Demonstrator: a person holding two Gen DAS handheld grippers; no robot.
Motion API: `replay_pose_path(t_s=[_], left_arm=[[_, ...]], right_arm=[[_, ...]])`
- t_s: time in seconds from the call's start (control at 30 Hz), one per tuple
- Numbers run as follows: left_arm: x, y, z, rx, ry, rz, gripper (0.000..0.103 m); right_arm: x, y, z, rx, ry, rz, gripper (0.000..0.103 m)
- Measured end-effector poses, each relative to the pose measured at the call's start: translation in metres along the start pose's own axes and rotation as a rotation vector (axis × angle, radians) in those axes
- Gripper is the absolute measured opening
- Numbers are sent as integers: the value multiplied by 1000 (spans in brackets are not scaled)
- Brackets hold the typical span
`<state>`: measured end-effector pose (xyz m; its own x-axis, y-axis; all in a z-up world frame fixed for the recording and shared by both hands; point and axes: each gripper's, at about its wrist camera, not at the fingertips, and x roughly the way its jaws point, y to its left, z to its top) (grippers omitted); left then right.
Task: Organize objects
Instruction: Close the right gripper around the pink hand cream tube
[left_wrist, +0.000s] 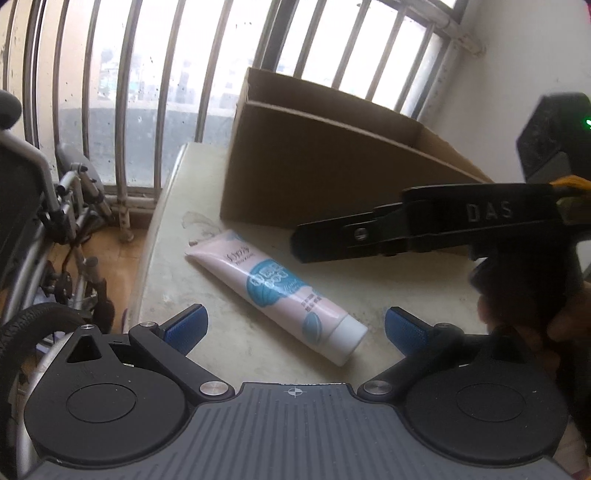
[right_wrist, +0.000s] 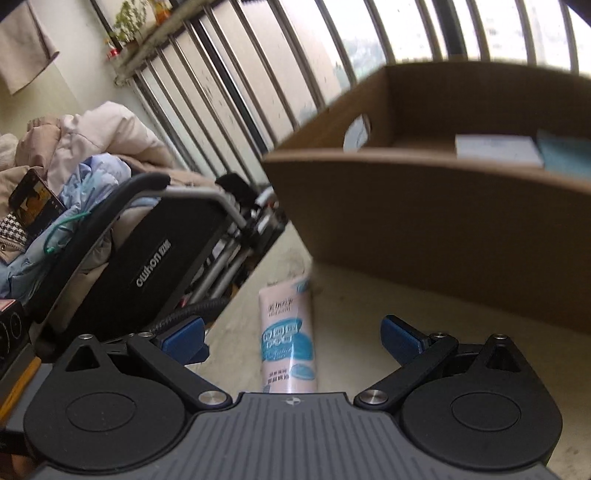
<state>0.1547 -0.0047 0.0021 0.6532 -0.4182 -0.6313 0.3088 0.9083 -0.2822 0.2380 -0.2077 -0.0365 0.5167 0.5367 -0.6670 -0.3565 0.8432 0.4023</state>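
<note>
Hand-cream tube lies flat on desk, just before cardboard box. Right tongs apart, tube's long axis running straight between them, cap end nearest. Left tongs apart; tube crosses them diagonally. Right better aligned, I judge.

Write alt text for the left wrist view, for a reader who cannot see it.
A pink and blue hand cream tube lies flat on a pale table, ahead of the open left gripper, cap end nearest the camera. Behind it stands an open cardboard box before a barred window; the right gripper reaches in from the right above the table.
</note>
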Motion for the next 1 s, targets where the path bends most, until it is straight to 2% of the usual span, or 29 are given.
replay_pose_path(t_s=[0.23, 0.6, 0.73, 0.87, 1.0], left_arm=[[6, 2, -1, -2, 24, -26, 103], [12, 9, -1, -21, 32, -56, 101], [15, 15, 0, -41, 32, -77, 98], [15, 20, 1, -59, 29, -94, 93], [16, 20, 2, -74, 26, -104, 84]], right_arm=[[22, -9, -2, 67, 94, 42, 99], [36, -13, 4, 96, 135, 70, 90], [39, -13, 6, 103, 146, 85, 83], [40, -13, 6, 109, 154, 94, 70], [42, -13, 6, 123, 163, 111, 61]])
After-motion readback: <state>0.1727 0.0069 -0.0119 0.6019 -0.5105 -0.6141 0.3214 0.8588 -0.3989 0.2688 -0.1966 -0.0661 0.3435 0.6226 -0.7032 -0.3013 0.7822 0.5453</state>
